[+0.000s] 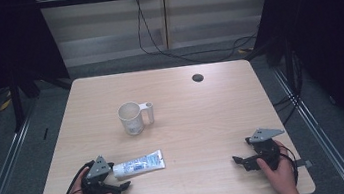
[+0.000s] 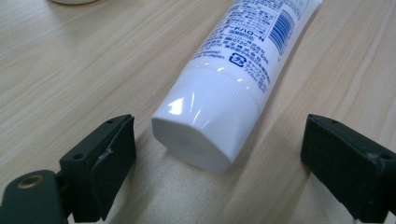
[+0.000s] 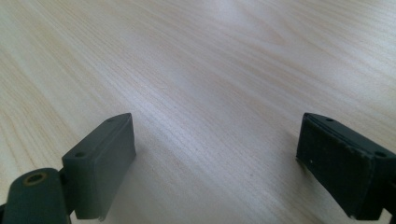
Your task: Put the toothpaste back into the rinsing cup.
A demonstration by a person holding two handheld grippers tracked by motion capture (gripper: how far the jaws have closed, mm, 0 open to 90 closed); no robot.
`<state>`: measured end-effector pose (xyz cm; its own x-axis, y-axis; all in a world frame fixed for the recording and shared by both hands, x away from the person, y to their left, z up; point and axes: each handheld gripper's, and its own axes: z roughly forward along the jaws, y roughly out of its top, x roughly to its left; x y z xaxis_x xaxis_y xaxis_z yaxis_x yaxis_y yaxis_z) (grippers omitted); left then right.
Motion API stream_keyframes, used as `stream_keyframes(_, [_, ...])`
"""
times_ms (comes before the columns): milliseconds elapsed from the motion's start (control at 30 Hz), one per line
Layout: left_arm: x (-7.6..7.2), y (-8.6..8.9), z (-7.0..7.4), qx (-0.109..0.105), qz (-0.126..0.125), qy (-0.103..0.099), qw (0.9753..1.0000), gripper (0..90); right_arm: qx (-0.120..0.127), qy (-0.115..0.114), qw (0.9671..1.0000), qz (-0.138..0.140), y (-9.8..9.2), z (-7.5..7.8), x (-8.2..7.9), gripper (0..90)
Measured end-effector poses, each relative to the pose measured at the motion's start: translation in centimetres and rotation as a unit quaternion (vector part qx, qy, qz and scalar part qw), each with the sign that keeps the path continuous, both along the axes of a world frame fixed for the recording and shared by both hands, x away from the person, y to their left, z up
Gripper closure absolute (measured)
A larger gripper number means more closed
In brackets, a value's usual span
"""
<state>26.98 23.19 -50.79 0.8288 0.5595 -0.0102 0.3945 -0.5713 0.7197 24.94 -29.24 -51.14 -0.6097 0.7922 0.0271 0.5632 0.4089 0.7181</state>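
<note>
Both grippers are resting wide open: the left gripper [image 2: 217,154] is flanking the capped end of the toothpaste tube [image 2: 219,116] lying on the table's [image 1: 203,118] near-left part; the right gripper [image 3: 217,158] is holding nothing.

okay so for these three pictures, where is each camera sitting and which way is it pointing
High view: above the person's side, looking forward and down on the table; both hands, left gripper, right gripper, mug.
Left gripper view: rides the left gripper, low along its open jaws at the toothpaste tube cap.
Right gripper view: rides the right gripper, open jaws over bare wood.
Shared: high and left gripper views both show the tube.
</note>
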Motion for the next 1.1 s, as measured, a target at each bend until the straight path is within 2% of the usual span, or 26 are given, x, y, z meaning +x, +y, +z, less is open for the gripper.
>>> stream_keyframes(300, [-0.4, 0.0, 0.0, -0.002, 0.02, 0.004, 0.9998, 10.1, 0.0, 0.0, 1.0, 0.0, 0.0, 0.0, 0.0, 11.1])
stream_keyframes(533, [-0.8, 0.1, 0.1, -0.004, 0.042, 0.002, 0.9991, 14.6, 0.0, 0.0, 1.0, 0.0, 0.0, 0.0, 0.0, 11.1])
stream_keyframes(733, [-1.0, 0.1, 0.7, 0.018, 0.066, 0.013, 0.9976, 16.5, 0.0, 0.0, 1.0, 0.0, 0.0, 0.0, 0.0, 11.1])
stream_keyframes(900, [-1.0, 0.0, 1.9, 0.027, 0.064, 0.021, 0.9974, 18.1, 0.0, 0.0, 1.0, 0.0, 0.0, 0.0, 0.0, 11.1])
stream_keyframes(967, [-0.9, -0.1, 2.4, 0.037, 0.06, 0.024, 0.9972, 18.2, 0.0, 0.0, 1.0, 0.0, 0.0, 0.0, 0.0, 11.1])
stream_keyframes(1033, [-0.9, -0.3, 2.8, 0.033, 0.06, 0.029, 0.9973, 18.5, 0.0, 0.0, 1.0, 0.0, 0.0, 0.0, 0.0, 11.1])
stream_keyframes(1100, [-0.7, -0.6, 3.2, 0.046, 0.052, 0.027, 0.9972, 19.3, 0.0, 0.0, 1.0, 0.0, 0.0, 0.0, 0.0, 11.1])
